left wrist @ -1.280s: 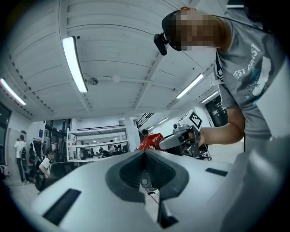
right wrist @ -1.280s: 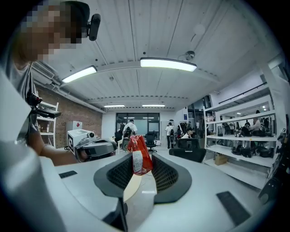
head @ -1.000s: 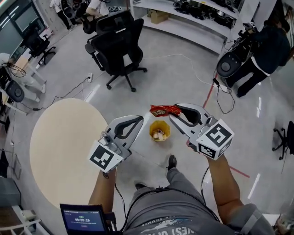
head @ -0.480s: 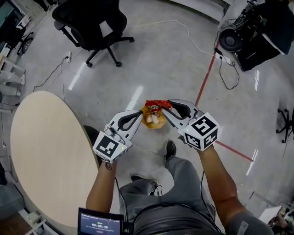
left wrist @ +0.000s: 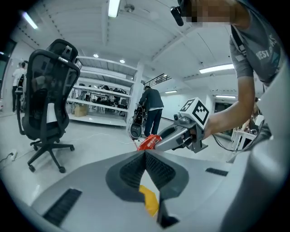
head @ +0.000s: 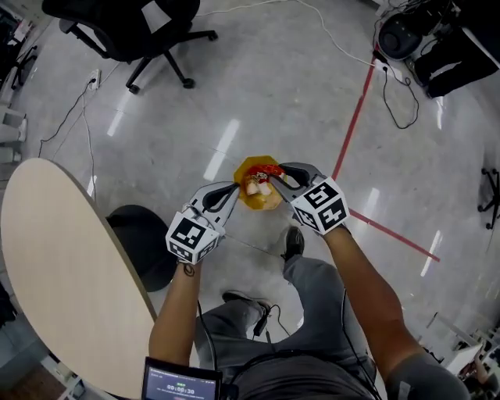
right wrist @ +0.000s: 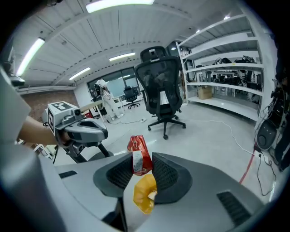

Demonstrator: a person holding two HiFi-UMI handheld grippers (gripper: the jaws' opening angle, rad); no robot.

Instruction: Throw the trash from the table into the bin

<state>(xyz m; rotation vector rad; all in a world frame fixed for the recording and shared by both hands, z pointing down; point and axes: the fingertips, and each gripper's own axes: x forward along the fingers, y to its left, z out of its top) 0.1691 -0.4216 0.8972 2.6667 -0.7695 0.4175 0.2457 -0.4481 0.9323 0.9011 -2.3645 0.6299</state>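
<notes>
In the head view a small yellow bin stands on the grey floor with pale scraps inside. My right gripper is shut on a red snack wrapper, which hangs right over the bin's mouth. The right gripper view shows the wrapper pinched between the pads, with the bin below them. My left gripper sits at the bin's left rim, shut with nothing in it. In the left gripper view its jaws meet, and the bin shows yellow underneath.
A round beige table fills the lower left, with a black round base beside it. An office chair stands at the top left. A red tape line and cables cross the floor. The person's shoe is just behind the bin.
Both grippers have dropped toward the floor and closed in on the bin. The red wrapper, earlier held beside the bin's far edge, now hangs over its mouth.
</notes>
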